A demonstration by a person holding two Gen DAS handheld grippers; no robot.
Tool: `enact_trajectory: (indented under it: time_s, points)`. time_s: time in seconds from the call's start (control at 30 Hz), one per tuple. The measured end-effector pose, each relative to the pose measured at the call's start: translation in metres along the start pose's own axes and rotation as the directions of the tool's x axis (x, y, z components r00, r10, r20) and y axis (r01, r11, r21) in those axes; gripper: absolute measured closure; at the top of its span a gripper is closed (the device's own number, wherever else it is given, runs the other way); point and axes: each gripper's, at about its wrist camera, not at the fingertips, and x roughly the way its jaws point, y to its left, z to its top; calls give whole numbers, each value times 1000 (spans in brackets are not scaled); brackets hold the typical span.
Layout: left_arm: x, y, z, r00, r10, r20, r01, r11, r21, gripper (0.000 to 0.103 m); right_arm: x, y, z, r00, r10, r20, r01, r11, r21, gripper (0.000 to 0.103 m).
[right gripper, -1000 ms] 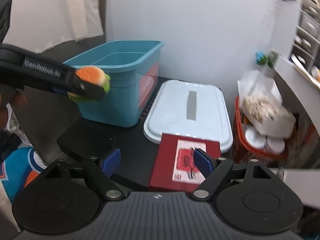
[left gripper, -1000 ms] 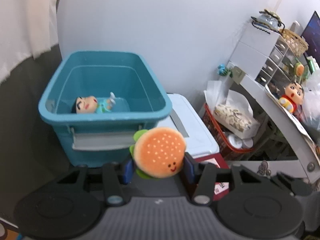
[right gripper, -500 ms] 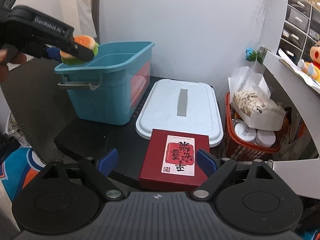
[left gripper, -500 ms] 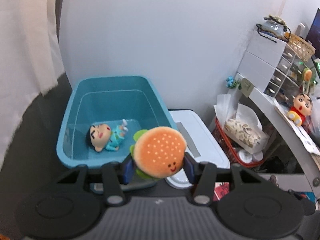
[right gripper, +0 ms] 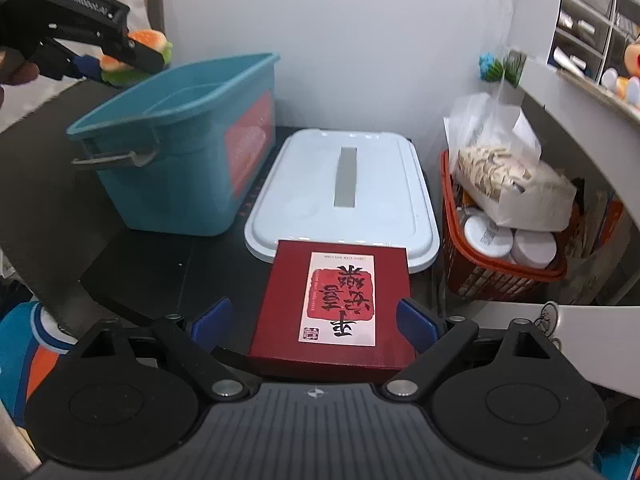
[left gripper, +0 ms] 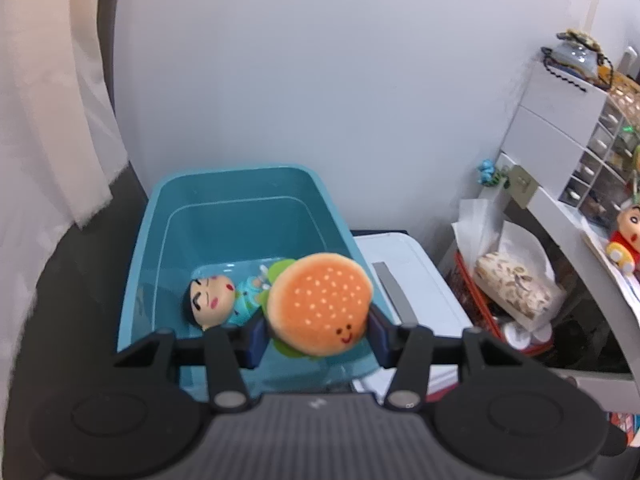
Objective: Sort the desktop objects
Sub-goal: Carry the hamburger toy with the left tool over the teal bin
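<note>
The burger (left gripper: 320, 304) is soft, fuzzy plush cloth. The teal bin (left gripper: 240, 184) is smooth, glossy plastic, and so is the white lid (right gripper: 304, 196). The red box (right gripper: 280, 304) looks matt, with a paper label. The bench (right gripper: 160, 264) is matt black.

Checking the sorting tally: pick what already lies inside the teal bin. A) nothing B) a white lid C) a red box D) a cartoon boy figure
D: the left wrist view shows a cartoon boy figure lying on the floor of the teal bin, while the burger plush is in the left gripper above it.
</note>
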Motion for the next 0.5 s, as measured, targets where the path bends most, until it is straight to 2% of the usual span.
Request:
enact_trajectory:
  time_s: [0.5]
  points:
    - [46,25,18,997,48,-55,-51,998,-38,48,33,3,15,999,24,-37,-23,999,23,10]
